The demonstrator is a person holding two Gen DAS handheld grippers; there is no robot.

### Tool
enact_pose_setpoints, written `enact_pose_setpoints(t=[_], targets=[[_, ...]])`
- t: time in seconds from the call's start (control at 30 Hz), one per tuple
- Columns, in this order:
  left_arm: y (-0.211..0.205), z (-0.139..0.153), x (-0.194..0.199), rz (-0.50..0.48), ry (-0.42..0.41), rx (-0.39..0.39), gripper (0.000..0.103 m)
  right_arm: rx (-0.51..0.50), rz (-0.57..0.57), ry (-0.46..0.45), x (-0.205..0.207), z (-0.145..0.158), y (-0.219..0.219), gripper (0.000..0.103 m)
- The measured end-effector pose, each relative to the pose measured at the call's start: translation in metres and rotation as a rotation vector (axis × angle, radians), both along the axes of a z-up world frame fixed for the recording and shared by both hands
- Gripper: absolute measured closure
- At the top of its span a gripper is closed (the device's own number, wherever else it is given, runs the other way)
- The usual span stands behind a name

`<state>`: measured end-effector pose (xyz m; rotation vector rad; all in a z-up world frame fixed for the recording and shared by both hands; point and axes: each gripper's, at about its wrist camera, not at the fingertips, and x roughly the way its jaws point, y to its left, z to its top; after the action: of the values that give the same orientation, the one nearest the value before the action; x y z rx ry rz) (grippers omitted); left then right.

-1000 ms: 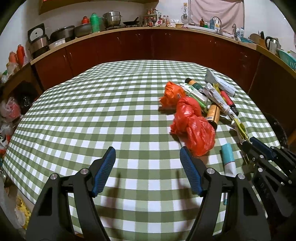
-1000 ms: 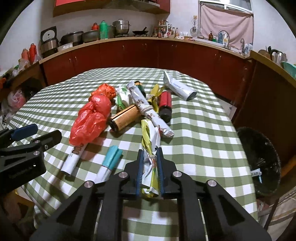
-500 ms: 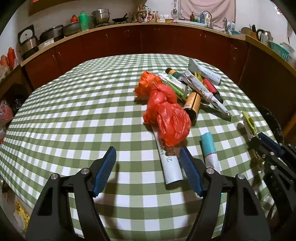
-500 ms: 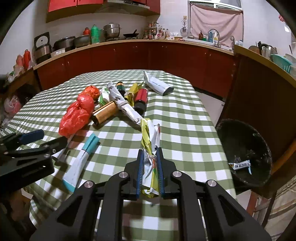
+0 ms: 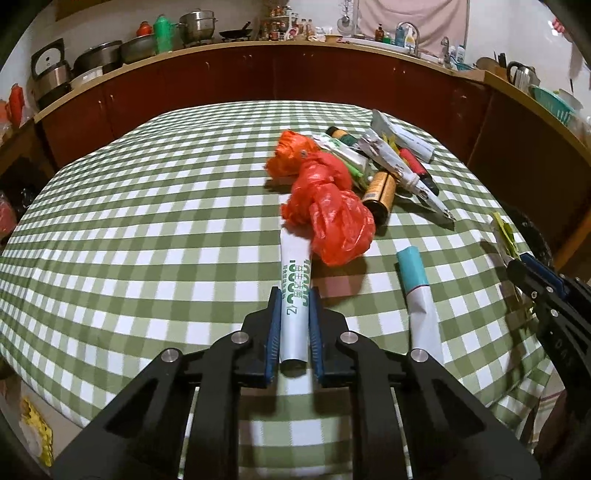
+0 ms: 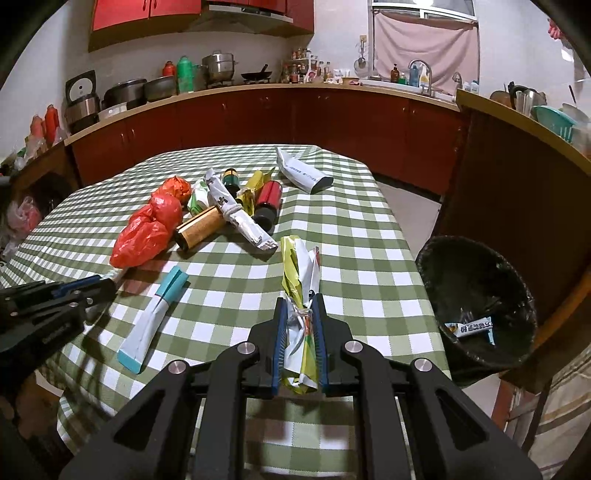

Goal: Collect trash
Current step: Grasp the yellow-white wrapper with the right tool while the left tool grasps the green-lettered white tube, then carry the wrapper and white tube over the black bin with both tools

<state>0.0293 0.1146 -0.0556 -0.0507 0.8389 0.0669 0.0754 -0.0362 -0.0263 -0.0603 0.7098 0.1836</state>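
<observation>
Now that our left hand-held gripper (image 5: 294, 299) has just closed on the white tube (image 5: 294, 295) near the counter's (image 5: 147, 229) front edge, while the right hand-held gripper (image 6: 300, 306) grips a crumpled wrapper (image 6: 300, 295), we judge both ready for the bin (image 6: 476, 306).

The room is a bit dim, with warm light from above. Pictures look sharp in the middle. Edges bend round and go dark. Soft shadows fall under things.

You're in a kitchen: dark red base cabinets (image 6: 258, 118) under a tan countertop (image 6: 332, 88), red wall cupboards (image 6: 147, 7), white walls. Pink curtain (image 6: 424, 48) covers the window above the sink tap (image 6: 424, 70). Pots (image 6: 218, 66) line the counter. Indoor lighting.
</observation>
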Motion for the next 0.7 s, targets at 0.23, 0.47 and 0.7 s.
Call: enact_pose_setpoints(t=[0.23, 0.47, 0.7], targets=[[0.011, 0.017, -0.017, 0.048, -0.08, 0.036, 0.089, -0.021, -0.002, -0.023, -0.004, 0.003, 0.003, 0.088], [0.008, 0.042, -0.025, 0.05, -0.163, 0.06, 0.089, -0.02, -0.029, -0.051, -0.006, 0.013, -0.006, 0.088], [-0.015, 0.06, -0.008, -0.015, -0.197, 0.02, 0.089, -0.025, -0.094, -0.083, 0.001, 0.026, -0.033, 0.088]])
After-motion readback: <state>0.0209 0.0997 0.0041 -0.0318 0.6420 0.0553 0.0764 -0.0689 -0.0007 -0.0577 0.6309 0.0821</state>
